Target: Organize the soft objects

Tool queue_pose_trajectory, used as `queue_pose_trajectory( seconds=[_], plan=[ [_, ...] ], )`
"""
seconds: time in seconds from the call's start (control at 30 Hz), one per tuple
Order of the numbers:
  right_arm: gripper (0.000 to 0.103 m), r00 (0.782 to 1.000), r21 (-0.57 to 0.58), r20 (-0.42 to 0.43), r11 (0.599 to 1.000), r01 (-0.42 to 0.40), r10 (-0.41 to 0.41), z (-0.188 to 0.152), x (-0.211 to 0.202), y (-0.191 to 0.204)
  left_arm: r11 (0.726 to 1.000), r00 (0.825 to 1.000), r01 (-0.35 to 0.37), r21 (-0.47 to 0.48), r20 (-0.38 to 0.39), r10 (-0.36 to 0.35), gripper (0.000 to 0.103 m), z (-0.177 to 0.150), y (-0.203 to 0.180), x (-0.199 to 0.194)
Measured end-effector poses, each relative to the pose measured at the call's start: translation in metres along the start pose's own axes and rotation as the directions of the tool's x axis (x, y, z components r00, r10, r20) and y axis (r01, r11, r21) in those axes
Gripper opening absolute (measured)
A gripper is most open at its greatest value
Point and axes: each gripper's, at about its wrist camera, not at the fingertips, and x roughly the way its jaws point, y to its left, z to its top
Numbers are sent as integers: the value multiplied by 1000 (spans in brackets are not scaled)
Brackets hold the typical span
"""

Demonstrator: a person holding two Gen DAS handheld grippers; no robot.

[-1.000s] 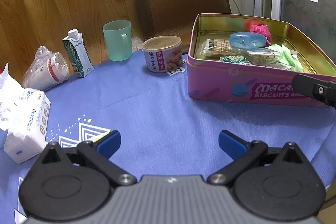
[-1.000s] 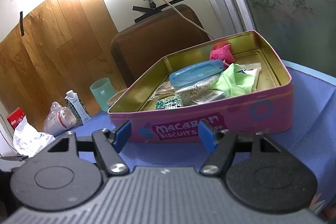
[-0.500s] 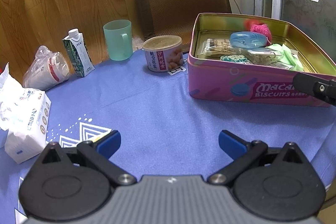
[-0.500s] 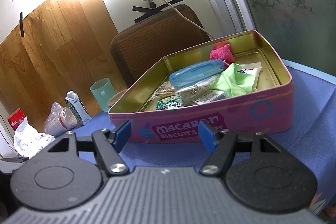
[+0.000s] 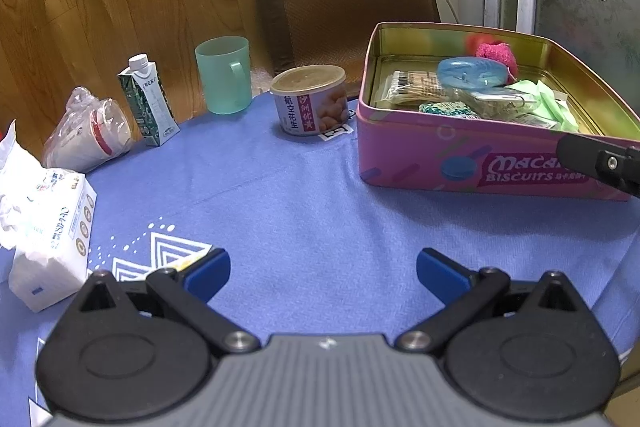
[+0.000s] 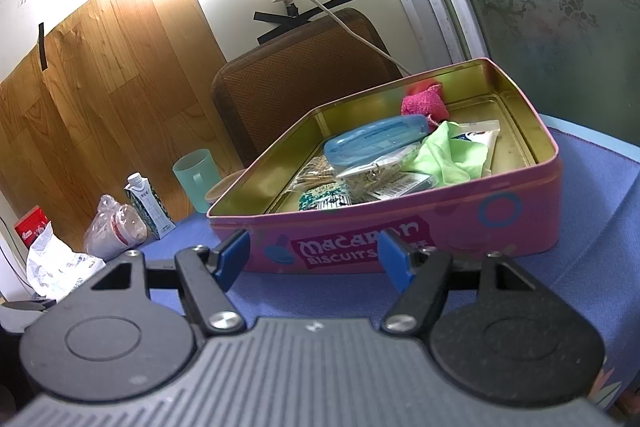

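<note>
Pink tin (image 6: pixel 460 227) at the centre right of the right wrist view already holds a heap: a pink knitted piece (image 6: pixel 426 103) at its far corner, a green cloth (image 6: pixel 444 157), a blue case (image 6: pixel 376 143) and small packets. Nothing soft lies loose on the blue surface (image 5: pixel 312 211) apart from a tissue pack (image 5: pixel 48 247) at the left edge, so I judge the sorting either largely done or not yet begun. Left gripper (image 5: pixel 322 273) and right gripper (image 6: pixel 314 255) both hover with jaws wide and empty.
</note>
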Motion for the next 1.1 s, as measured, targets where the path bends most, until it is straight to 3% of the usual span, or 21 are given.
queue_pose_trajectory(
  seconds=[1.1],
  plan=[
    [73, 1000, 0, -3, 1000, -6, 6, 1, 1, -1, 1000, 1000, 19, 13, -9, -19, 103, -3, -2, 0]
  ],
)
